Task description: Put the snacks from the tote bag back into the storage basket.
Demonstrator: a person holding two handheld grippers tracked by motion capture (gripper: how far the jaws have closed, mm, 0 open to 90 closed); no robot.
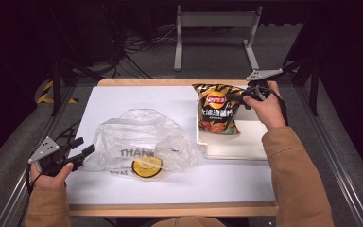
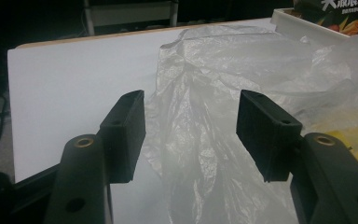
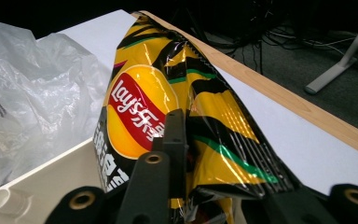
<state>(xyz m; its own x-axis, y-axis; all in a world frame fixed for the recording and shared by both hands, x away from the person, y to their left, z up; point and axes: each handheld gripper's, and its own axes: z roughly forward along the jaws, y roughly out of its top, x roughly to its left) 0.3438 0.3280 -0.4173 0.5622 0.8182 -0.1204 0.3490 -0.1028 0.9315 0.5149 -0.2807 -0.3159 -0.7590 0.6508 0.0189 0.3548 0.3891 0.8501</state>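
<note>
Bagging step in hand: chip bag [image 1: 216, 109] stands in the white tray [image 1: 231, 147], beside the plastic bag [image 1: 139, 142].
Right gripper [image 3: 200, 186] pinches the chip bag's edge; left gripper [image 2: 191, 135], jaws apart, must clamp film next.

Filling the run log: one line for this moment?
left gripper: open at plastic bag | right gripper: on Lay's chip bag | bag: over white tray

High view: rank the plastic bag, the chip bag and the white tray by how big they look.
1. plastic bag, spread widest over the table.
2. white tray: partly covered by the chip bag, so its full extent is unsure.
3. chip bag, held up by the right gripper.
</note>
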